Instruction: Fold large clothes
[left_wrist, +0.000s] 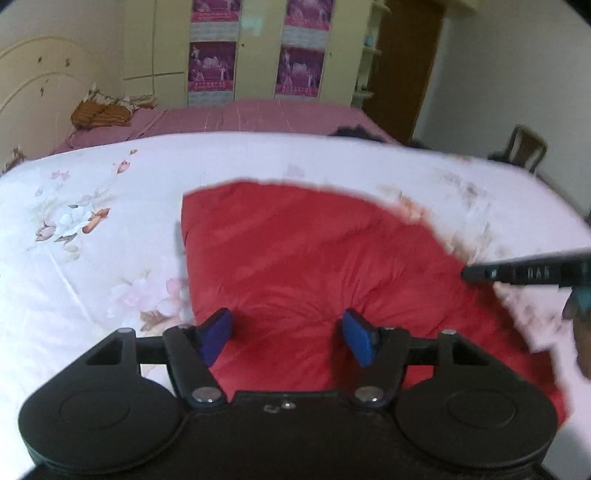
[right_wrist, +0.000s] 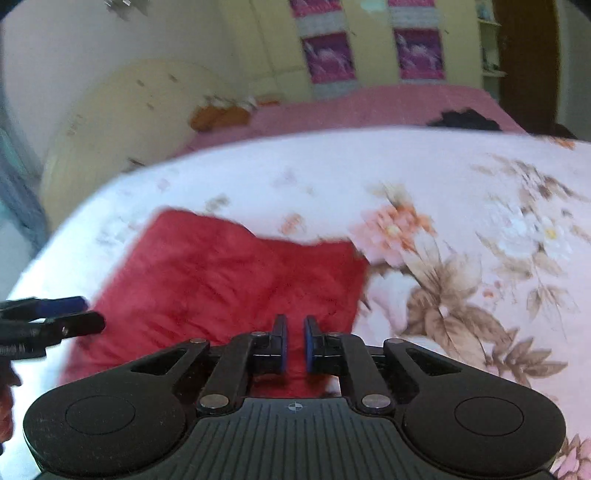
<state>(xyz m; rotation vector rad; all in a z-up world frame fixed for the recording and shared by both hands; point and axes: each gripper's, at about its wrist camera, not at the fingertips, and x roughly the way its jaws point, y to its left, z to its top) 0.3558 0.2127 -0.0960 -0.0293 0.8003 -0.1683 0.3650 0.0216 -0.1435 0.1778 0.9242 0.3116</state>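
Note:
A red garment (left_wrist: 314, 266) lies folded flat on a white floral bedsheet (left_wrist: 92, 206). My left gripper (left_wrist: 288, 336) is open, its blue pads wide apart just above the garment's near part, holding nothing. The right gripper's black finger (left_wrist: 524, 271) reaches in from the right over the garment's right edge. In the right wrist view the garment (right_wrist: 221, 280) lies ahead and to the left. My right gripper (right_wrist: 295, 343) hovers over its near edge with jaws nearly closed, a narrow gap between the pads and nothing in them. The left gripper's fingers (right_wrist: 62, 317) show at the far left.
The floral sheet (right_wrist: 461, 229) spreads wide to the right. Behind is a pink bed (left_wrist: 258, 114) with an orange bundle (left_wrist: 99, 112) and a dark item (left_wrist: 354, 133). A wardrobe (left_wrist: 258, 48), a brown door (left_wrist: 406, 62) and a chair (left_wrist: 524, 147) stand at the back.

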